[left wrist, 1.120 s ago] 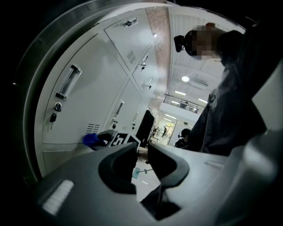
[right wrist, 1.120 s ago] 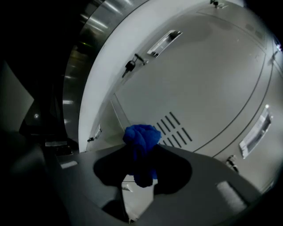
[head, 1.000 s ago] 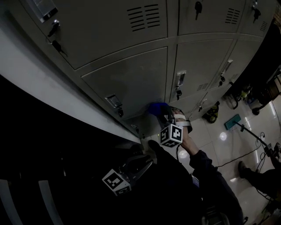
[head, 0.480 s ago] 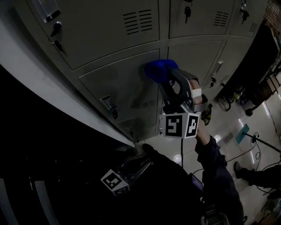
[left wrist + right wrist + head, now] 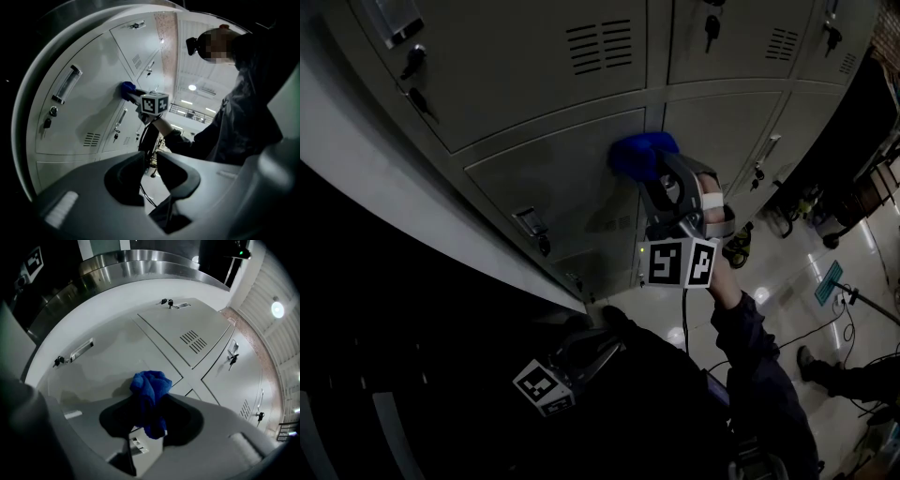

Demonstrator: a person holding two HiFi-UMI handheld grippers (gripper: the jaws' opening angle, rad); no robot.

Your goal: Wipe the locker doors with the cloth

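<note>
A bunched blue cloth [image 5: 637,155] is pressed against the upper right corner of a grey locker door [image 5: 558,187]. My right gripper [image 5: 661,176] is shut on it, its marker cube just below. In the right gripper view the cloth [image 5: 149,385] bulges out from between the jaws of that gripper [image 5: 152,401] and touches the door [image 5: 103,362]. My left gripper [image 5: 602,354] hangs low, away from the lockers, shut with nothing in it. Its own view shows its jaws [image 5: 149,157] nearly touching, with the cloth [image 5: 126,87] far off on the lockers.
Keys hang in the door's lock [image 5: 542,246] and in neighbouring locks [image 5: 759,172]. A dark ledge [image 5: 403,281] runs along the left. On the shiny floor lie cables [image 5: 825,328] and a mop head [image 5: 828,281]; a person's shoe [image 5: 811,361] stands at the right.
My right gripper carried the cloth from the door's bottom up to its upper right corner, then eased slightly down. The left gripper stayed where it was.
</note>
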